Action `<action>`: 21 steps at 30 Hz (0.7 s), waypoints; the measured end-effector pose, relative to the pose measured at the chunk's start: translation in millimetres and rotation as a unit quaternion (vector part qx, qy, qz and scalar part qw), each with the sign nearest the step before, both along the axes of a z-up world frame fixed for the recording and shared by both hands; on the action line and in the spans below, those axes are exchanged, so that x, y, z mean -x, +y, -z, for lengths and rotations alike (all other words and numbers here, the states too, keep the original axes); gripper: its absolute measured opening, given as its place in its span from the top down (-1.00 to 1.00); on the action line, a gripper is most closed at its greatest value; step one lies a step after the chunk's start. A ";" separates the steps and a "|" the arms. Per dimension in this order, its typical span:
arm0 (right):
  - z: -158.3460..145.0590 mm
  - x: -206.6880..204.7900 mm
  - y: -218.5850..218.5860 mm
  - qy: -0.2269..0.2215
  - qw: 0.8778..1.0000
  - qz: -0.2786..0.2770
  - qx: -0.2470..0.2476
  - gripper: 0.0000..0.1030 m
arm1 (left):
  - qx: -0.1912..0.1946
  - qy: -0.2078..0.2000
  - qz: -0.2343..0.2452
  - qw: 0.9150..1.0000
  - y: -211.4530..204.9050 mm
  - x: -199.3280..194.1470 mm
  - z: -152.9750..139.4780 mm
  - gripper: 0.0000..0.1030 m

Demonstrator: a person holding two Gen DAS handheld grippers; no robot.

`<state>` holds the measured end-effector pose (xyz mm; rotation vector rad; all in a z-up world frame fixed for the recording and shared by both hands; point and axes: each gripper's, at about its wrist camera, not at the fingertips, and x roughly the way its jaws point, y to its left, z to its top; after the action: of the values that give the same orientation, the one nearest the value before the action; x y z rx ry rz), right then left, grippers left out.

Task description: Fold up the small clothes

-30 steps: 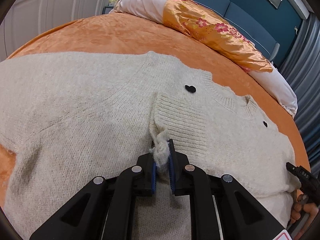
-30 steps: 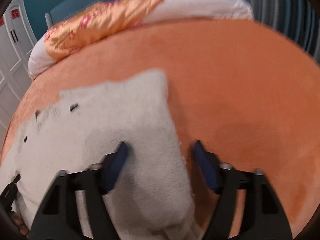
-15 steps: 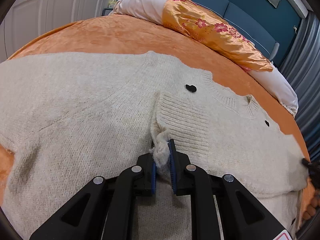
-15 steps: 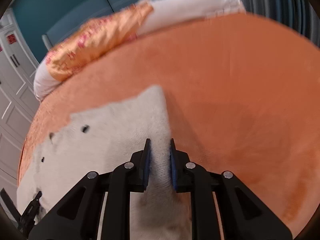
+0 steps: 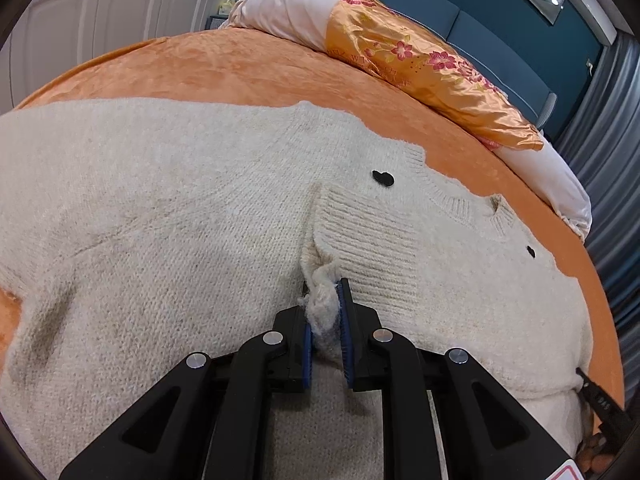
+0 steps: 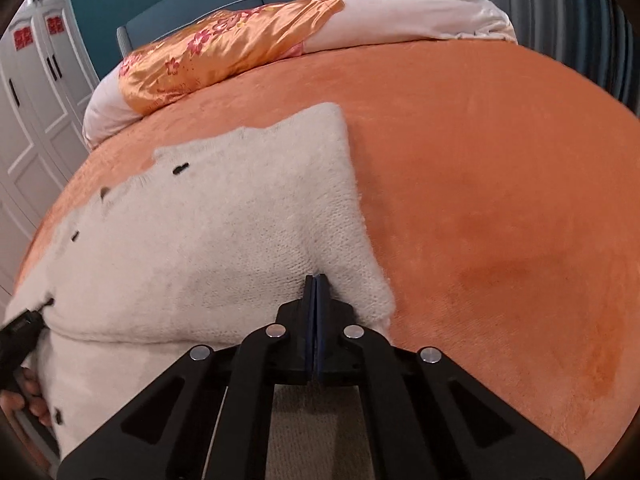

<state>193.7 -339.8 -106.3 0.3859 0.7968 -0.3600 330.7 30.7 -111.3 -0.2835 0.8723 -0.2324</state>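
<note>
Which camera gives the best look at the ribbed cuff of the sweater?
The left wrist view: the ribbed cuff lies folded over the cream sweater, its ribbing sharp, with the left hand-held gripper pinching its edge. In the right wrist view, the cuff is not visible.

Black linkage grippers (image 5: 325, 320), silver rivets, seemingly blue-padded jaws.
</note>
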 end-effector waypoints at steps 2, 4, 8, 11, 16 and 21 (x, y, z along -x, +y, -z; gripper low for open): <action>2.0 -1.3 1.1 0.006 1.000 -0.001 0.008 1.00 | 0.001 0.001 0.000 1.000 0.3 -0.3 -0.4 0.71; -0.8 -1.4 3.3 0.010 1.000 -0.001 0.013 1.00 | -0.002 0.003 -0.001 1.000 0.1 -0.8 -2.1 0.71; -8.7 -2.6 14.8 0.030 0.999 -0.007 0.041 1.00 | 0.002 0.020 -0.009 1.000 7.7 9.0 -13.2 0.65; -12.9 1.3 26.4 0.041 0.997 -0.016 0.069 0.99 | -0.007 0.029 -0.017 0.999 23.2 34.2 -26.1 0.44; -10.9 5.6 21.7 0.032 0.998 -0.019 0.050 0.99 | -0.006 0.030 -0.091 0.995 122.9 69.0 -44.4 -0.16; -10.2 6.9 21.1 0.023 0.999 -0.017 0.047 0.99 | 0.027 0.049 -0.253 0.966 286.1 58.1 -50.5 -0.18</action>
<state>186.8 -318.7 -96.2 0.2773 0.8272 -0.3743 272.7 316.8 -60.8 -0.5601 0.8635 0.2353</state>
